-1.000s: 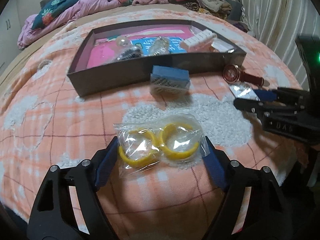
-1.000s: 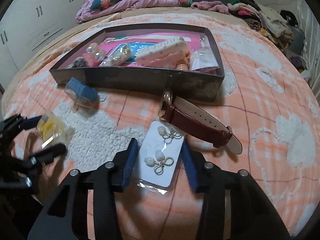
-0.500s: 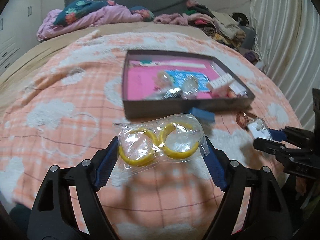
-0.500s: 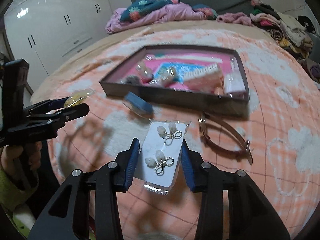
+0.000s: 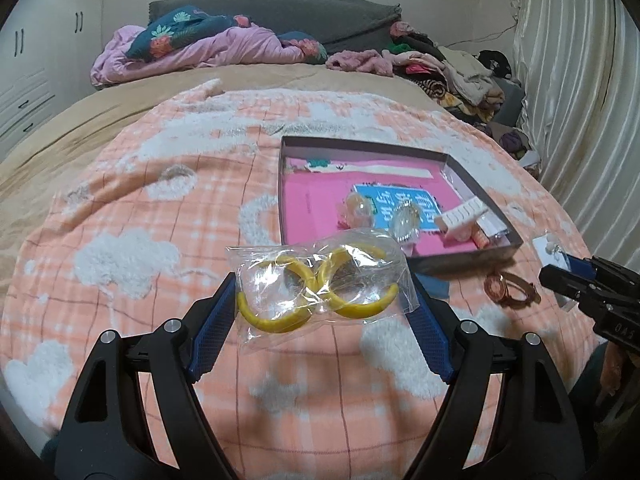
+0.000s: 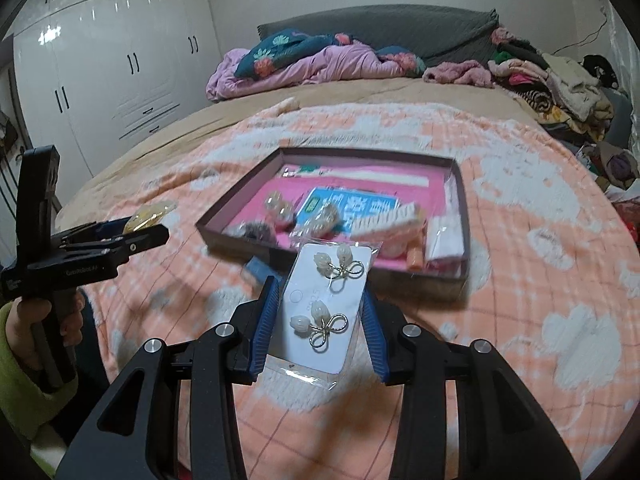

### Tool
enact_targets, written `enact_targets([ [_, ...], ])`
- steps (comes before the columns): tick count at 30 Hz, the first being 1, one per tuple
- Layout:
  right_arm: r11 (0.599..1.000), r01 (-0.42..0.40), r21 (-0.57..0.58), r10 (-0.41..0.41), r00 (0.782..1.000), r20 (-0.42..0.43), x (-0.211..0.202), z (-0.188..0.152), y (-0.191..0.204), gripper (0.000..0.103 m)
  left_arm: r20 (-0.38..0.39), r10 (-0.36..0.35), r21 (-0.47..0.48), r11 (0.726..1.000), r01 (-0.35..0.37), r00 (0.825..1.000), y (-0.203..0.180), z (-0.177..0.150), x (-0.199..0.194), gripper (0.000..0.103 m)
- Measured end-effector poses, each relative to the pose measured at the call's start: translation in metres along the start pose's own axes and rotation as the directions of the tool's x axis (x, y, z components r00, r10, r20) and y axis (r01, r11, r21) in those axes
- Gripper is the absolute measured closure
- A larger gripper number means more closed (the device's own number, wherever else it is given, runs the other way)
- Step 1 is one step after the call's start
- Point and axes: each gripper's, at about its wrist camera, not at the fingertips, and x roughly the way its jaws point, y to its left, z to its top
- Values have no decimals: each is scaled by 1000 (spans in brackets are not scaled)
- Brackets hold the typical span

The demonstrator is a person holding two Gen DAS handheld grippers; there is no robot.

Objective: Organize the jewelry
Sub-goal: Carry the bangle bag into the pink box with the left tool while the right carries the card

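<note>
While the clear bag of 2 yellow hoops (image 5: 318, 286) sat at the centre of the left wrist view, the left gripper (image 5: 320, 304) was clamped on it from both sides, holding it above the orange blanket (image 5: 160, 300). In the right wrist view, the right gripper (image 6: 318, 316) was closed on a white earring card (image 6: 324, 304) at centre frame. The dark tray (image 5: 472, 258) with a pink lining lay in the upper right of the left view, holding small trinkets, and a rose-gold watch (image 5: 510, 290) lay just below it.
</note>
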Motion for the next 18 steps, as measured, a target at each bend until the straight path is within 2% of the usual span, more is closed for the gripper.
enact_targets([
  [6,1000,19,15,-20,999,43,-2,19,-11,64,15,-5,32,999,4,1000,-9,16,7,31],
  [18,994,106,37,-110,988,107,-4,47,-35,64,35,-48,81,996,45,998,-36,43,26,31],
])
